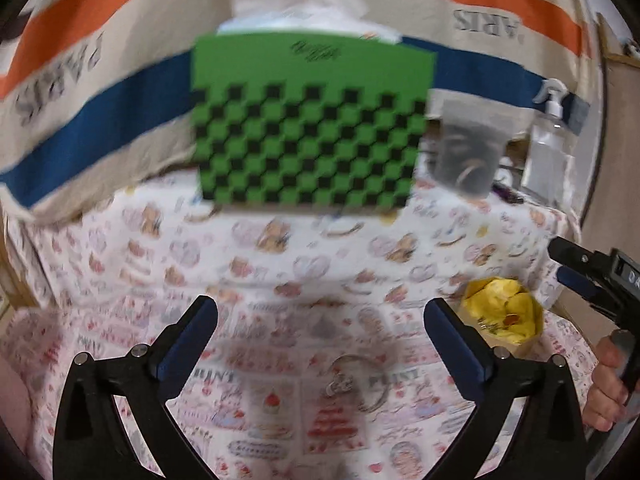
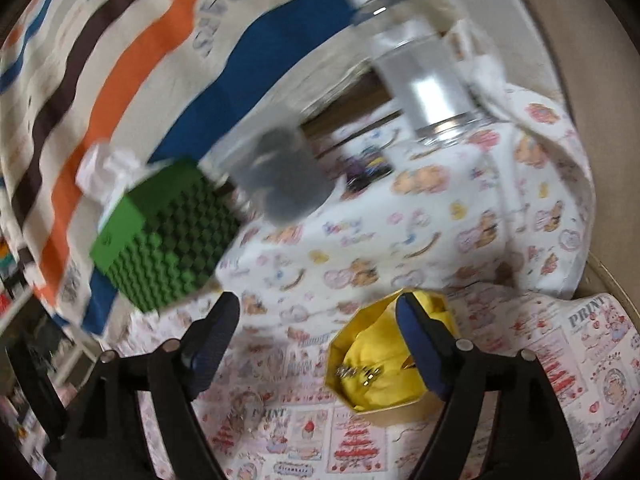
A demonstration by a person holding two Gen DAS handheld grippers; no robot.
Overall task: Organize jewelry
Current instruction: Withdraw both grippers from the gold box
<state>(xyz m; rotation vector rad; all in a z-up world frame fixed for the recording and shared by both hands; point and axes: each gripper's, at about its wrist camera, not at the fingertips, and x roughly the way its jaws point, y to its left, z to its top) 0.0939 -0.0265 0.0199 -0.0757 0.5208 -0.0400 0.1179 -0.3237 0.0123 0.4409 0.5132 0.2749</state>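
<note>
- A thin metal ring (image 1: 362, 384), a bangle or hoop as far as the blur lets me tell, is lying flat on the printed cloth (image 1: 280, 264) covering the bench, just ahead of the left gripper (image 1: 320, 332) and touching nothing
- The left gripper is standing wide apart with nothing between its jaws
- The right gripper (image 2: 320, 332) is also standing apart and empty; its right finger is hanging in front of the yellow box (image 2: 384, 360)
- The box is sitting near the ring, lined with soft yellow paper, and small gold pieces (image 2: 360, 374) are already lying in it
- The ring is looking light, stiff and slick, so it is likely skating on the cloth if nudged; pinching across the wire at one side, from above, seems the surest hold
- The small pieces are looking delicate and easy to flick out, so the box is better gripped by its card wall
- A green chequered box (image 1: 308, 128) is standing further back, well apart from both
</note>
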